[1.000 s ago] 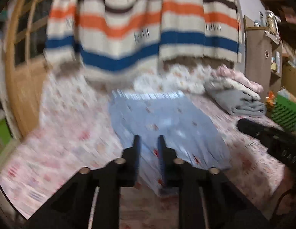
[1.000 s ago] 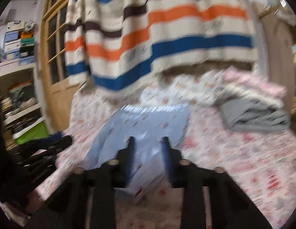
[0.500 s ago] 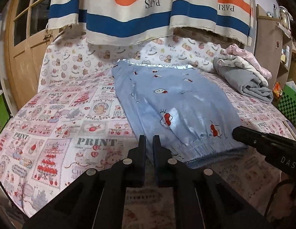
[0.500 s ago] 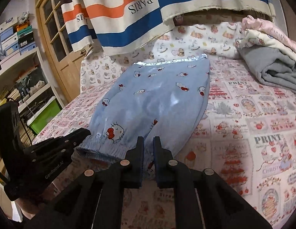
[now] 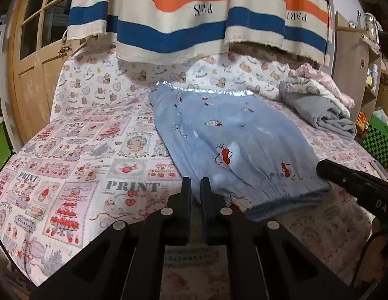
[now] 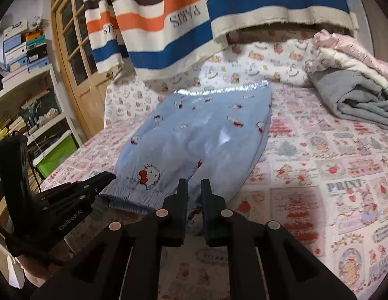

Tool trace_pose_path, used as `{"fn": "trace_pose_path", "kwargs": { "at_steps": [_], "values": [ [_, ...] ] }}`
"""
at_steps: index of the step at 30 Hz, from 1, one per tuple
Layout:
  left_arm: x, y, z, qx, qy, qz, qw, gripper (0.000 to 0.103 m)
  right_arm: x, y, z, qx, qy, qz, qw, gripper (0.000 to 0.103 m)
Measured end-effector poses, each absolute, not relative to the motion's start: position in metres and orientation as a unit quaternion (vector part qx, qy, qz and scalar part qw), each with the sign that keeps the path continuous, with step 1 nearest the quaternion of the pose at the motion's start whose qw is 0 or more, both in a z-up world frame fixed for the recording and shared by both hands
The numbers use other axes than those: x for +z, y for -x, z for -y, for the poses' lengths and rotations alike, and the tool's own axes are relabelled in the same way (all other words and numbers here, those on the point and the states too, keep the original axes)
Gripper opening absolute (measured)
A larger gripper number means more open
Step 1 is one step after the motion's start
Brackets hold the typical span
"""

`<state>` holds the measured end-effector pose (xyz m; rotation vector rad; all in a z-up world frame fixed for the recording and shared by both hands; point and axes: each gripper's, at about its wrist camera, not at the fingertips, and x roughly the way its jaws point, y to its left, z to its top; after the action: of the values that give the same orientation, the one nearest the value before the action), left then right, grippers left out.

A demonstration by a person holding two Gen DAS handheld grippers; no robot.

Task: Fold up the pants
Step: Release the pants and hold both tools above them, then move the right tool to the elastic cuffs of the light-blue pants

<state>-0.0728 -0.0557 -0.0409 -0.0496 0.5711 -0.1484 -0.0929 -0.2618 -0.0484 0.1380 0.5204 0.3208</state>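
Observation:
Light blue pants (image 5: 231,137) with a cat print lie flat on the patterned bed sheet (image 5: 81,150), shiny waistband at the far end and elastic cuffs near me. My left gripper (image 5: 196,182) is at the cuffs' left corner, nearly shut. A strip of blue fabric shows between its fingers, and its jaws are opening slightly. From the right wrist view its tip (image 6: 104,177) touches that corner. My right gripper (image 6: 194,182) is shut on the pants (image 6: 201,137) at the right cuff edge. In the left wrist view the right gripper's tip (image 5: 324,167) rests at the cuffs' right corner.
A pile of folded grey, white and pink clothes (image 5: 324,110) sits at the bed's far right. A striped blanket (image 5: 194,25) hangs over the head of the bed. A wooden door (image 5: 31,62) and shelves (image 6: 24,95) stand to the left, a green box (image 5: 379,140) to the right.
Both grippers have sunk toward the bed with the cuff end. The pants, raised at the near end a second ago, now lie flat on the sheet.

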Motion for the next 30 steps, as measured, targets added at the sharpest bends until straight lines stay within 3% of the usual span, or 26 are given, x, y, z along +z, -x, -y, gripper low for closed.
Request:
{"fn": "trace_pose_path", "kwargs": {
  "at_steps": [5,10,12,14,15,16,17,18,19,24,26,30],
  "values": [
    [-0.035,0.083,0.055,-0.057,0.008,-0.256,0.965,0.041,-0.04,0.101,0.274,0.131,-0.06,-0.24,0.96,0.011],
    [-0.029,0.081,0.054,-0.034,0.001,-0.242,0.97,0.048,-0.038,0.101,0.288,0.115,-0.093,-0.233,0.961,0.011],
    [-0.026,0.085,0.053,-0.029,-0.006,-0.229,0.973,0.059,-0.037,0.101,0.288,0.116,-0.095,-0.233,0.961,0.011],
    [-0.021,0.091,0.052,-0.02,-0.018,-0.207,0.978,0.079,-0.033,0.103,0.284,0.117,-0.072,-0.234,0.962,0.011],
    [-0.019,0.095,0.051,-0.016,-0.022,-0.196,0.98,0.084,-0.031,0.103,0.284,0.115,-0.063,-0.232,0.964,0.012],
    [-0.016,0.098,0.049,-0.014,-0.025,-0.186,0.982,0.094,-0.03,0.105,0.283,0.113,-0.053,-0.229,0.965,0.019],
    [-0.014,0.101,0.047,-0.012,-0.026,-0.18,0.983,0.101,-0.027,0.107,0.284,0.11,-0.044,-0.223,0.968,0.035],
    [-0.012,0.103,0.046,-0.011,-0.026,-0.175,0.984,0.103,-0.024,0.11,0.285,0.105,-0.036,-0.214,0.97,0.046],
    [-0.011,0.105,0.044,-0.008,-0.025,-0.17,0.985,0.103,-0.022,0.113,0.286,0.098,-0.031,-0.205,0.973,0.063],
    [-0.011,0.116,0.045,0.0,-0.024,-0.143,0.989,0.103,-0.014,0.12,0.297,0.078,-0.05,-0.185,0.978,0.073],
    [-0.011,0.121,0.048,0.002,-0.028,-0.132,0.991,0.103,-0.016,0.122,0.303,0.073,-0.084,-0.175,0.978,0.088],
    [-0.012,0.131,0.052,0.028,-0.039,-0.102,0.994,0.103,-0.021,0.125,0.313,0.047,-0.126,-0.169,0.977,0.092]
  ]
}}
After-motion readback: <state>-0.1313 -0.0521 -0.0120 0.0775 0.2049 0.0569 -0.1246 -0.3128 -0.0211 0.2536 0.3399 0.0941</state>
